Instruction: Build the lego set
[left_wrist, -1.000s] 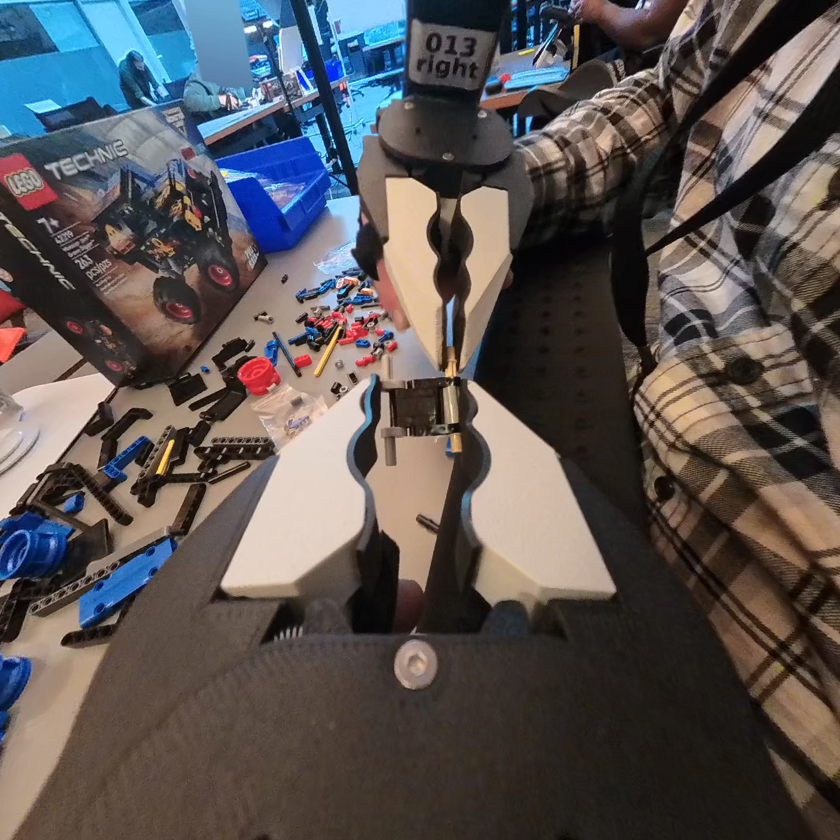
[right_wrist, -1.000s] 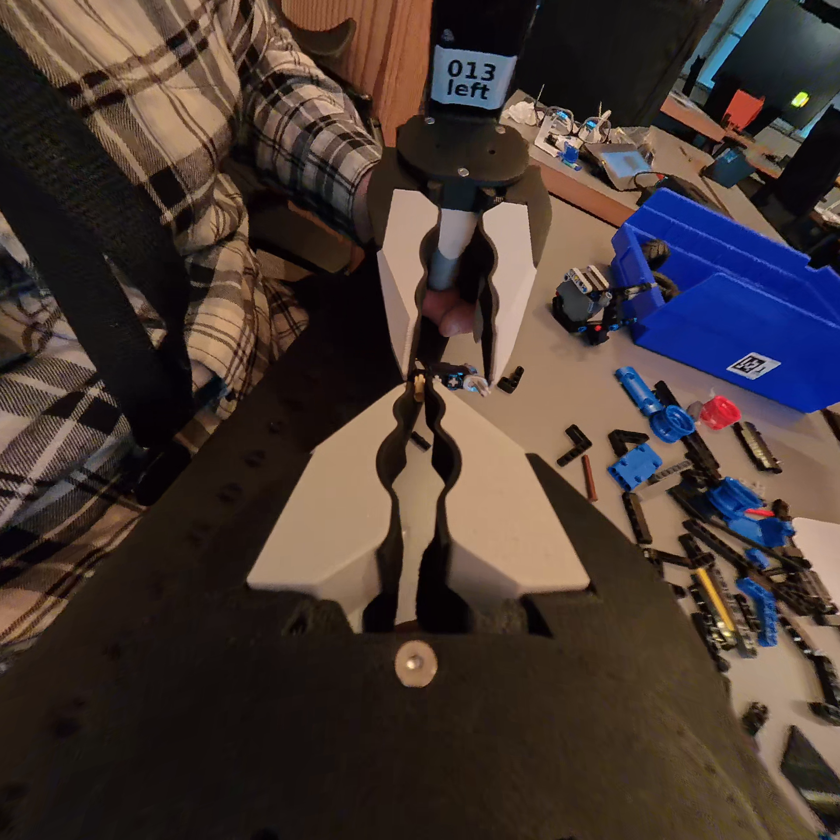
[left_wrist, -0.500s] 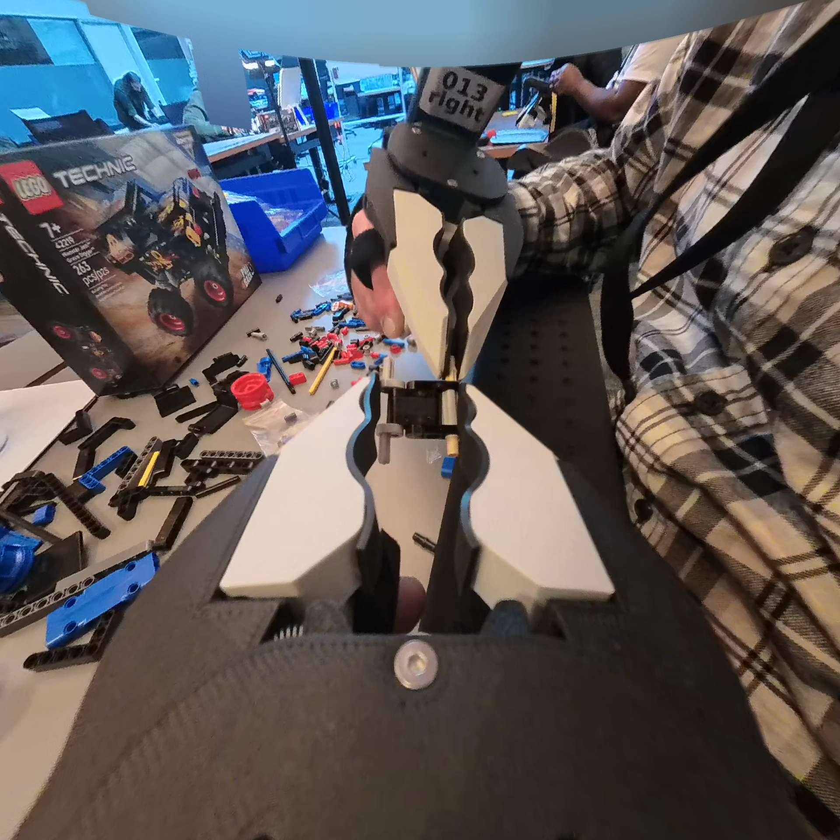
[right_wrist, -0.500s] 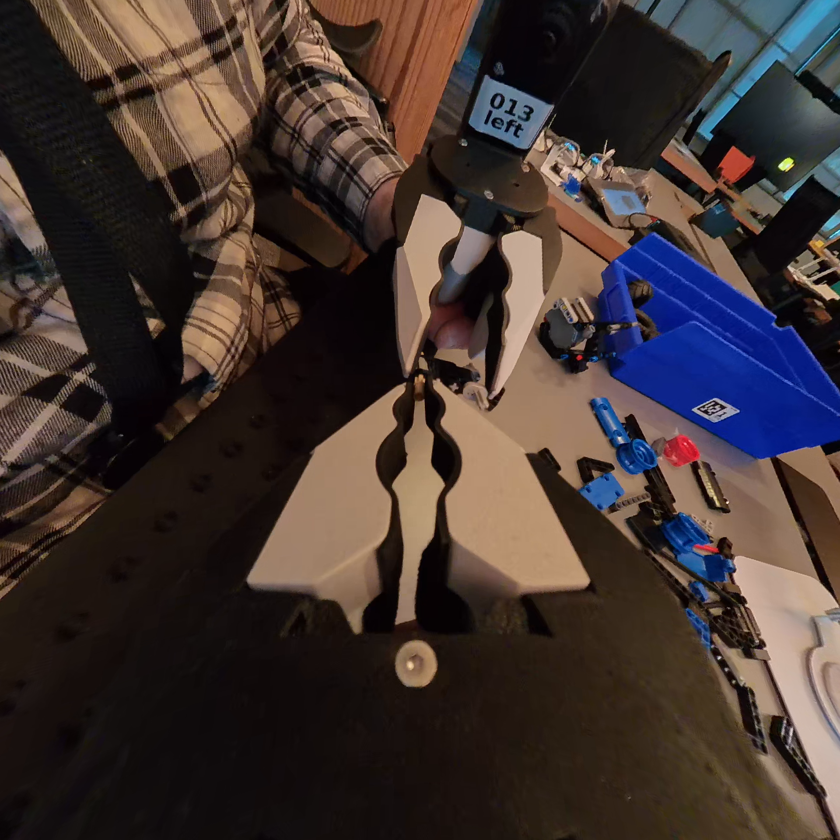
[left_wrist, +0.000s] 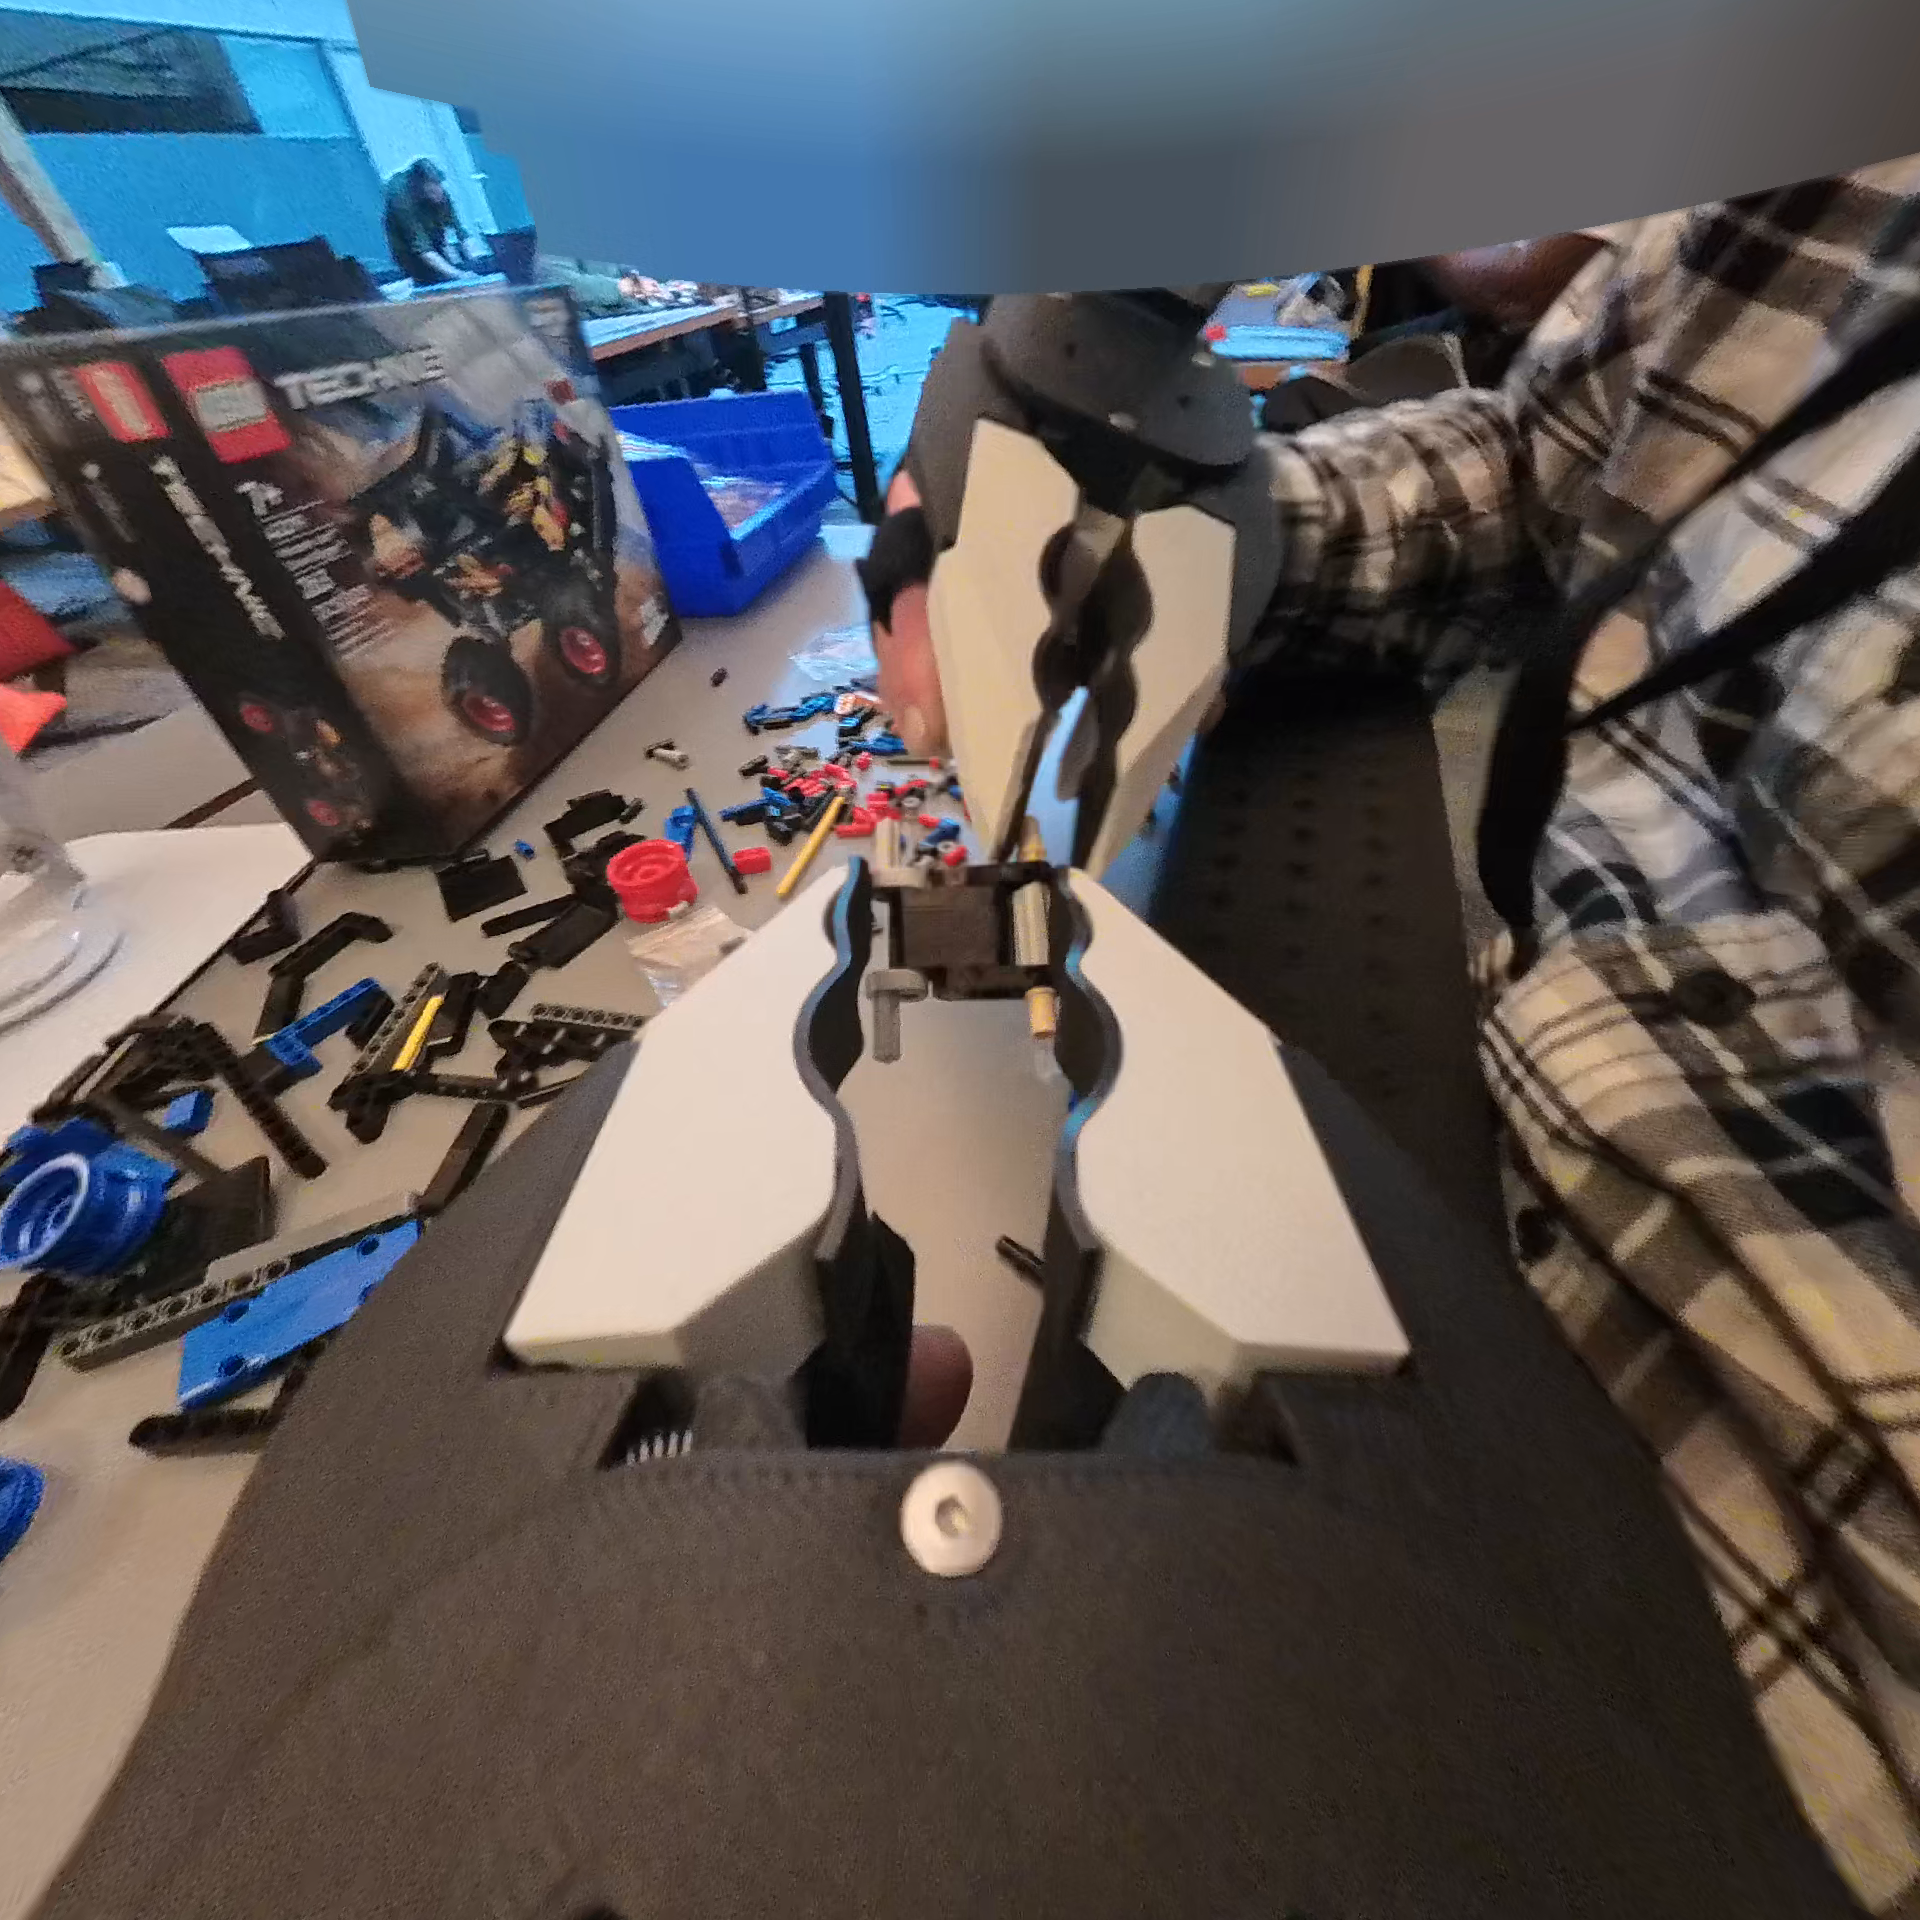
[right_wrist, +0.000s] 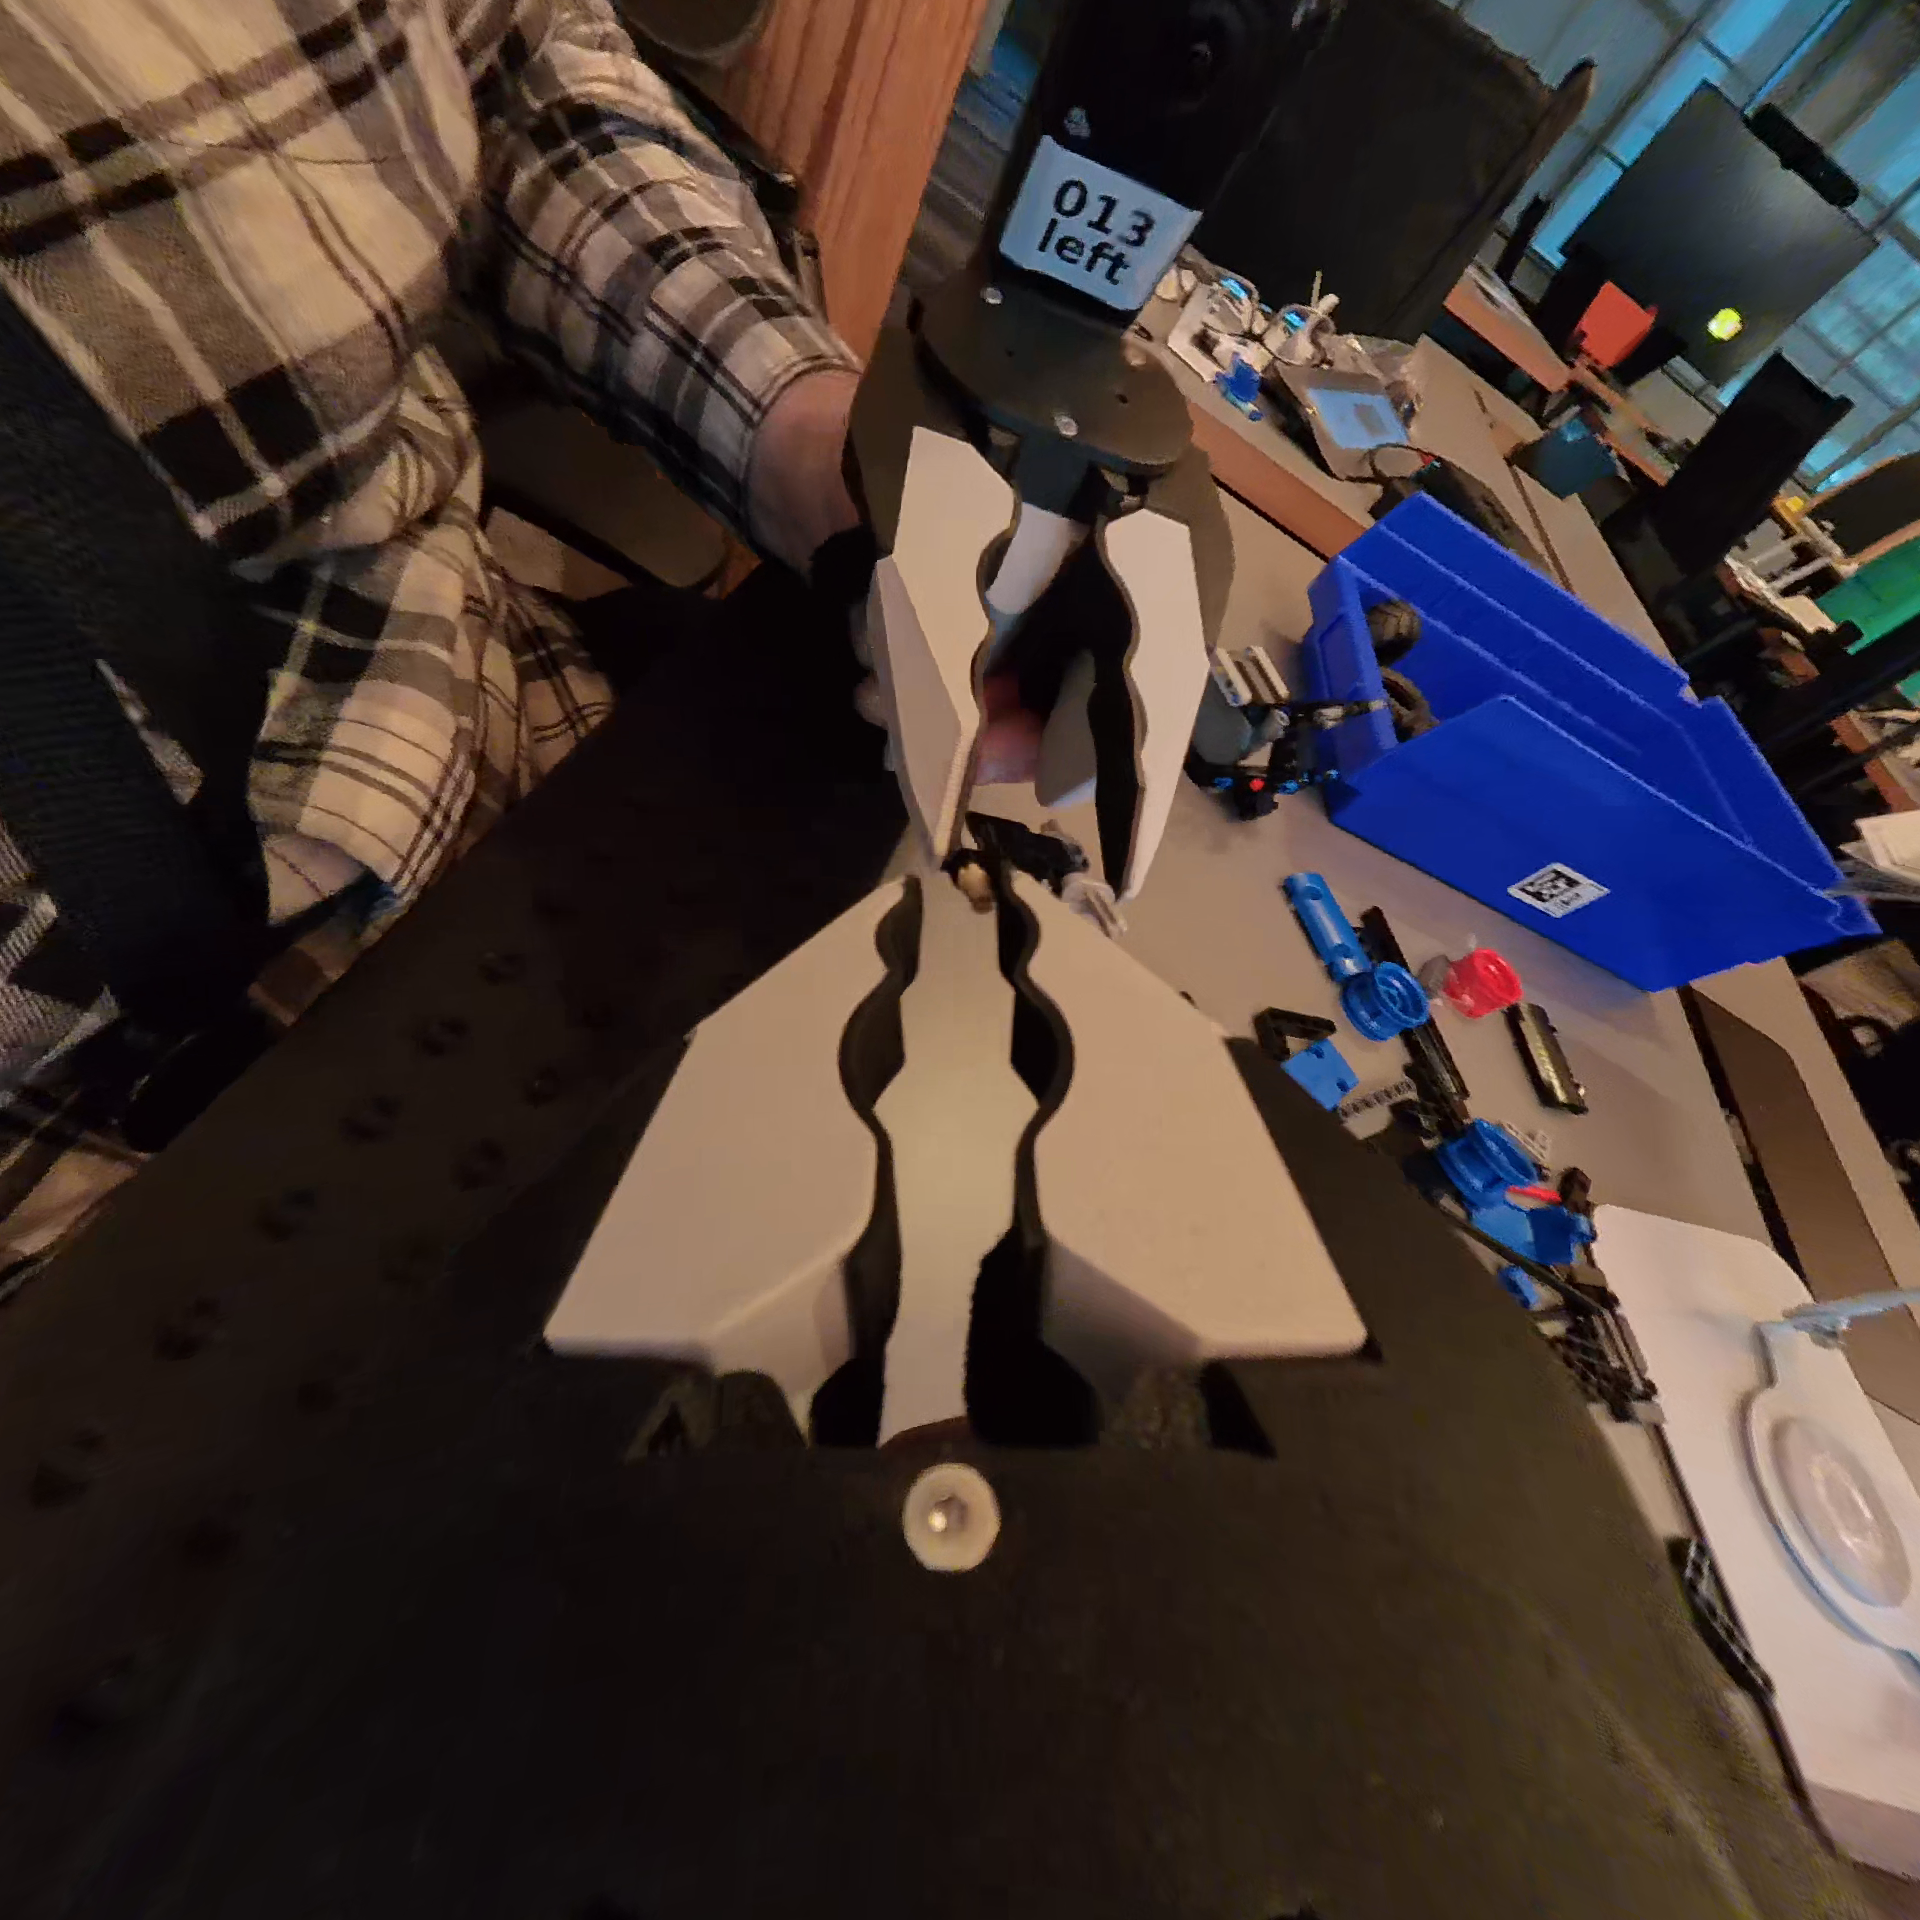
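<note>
Lying loose across the surface at left: set box, black beams, blue wheel hub, red hub. Centre: left tool clamped on small black sub-assembly, held above the surface. Right tool nearly together, nipping tan pin at assembly's edge. Judged early: most parts unbuilt.

A grey table carries scattered black, blue and red lego pieces; a red wheel hub lies just before the set's box, a blue bin behind it.
</note>
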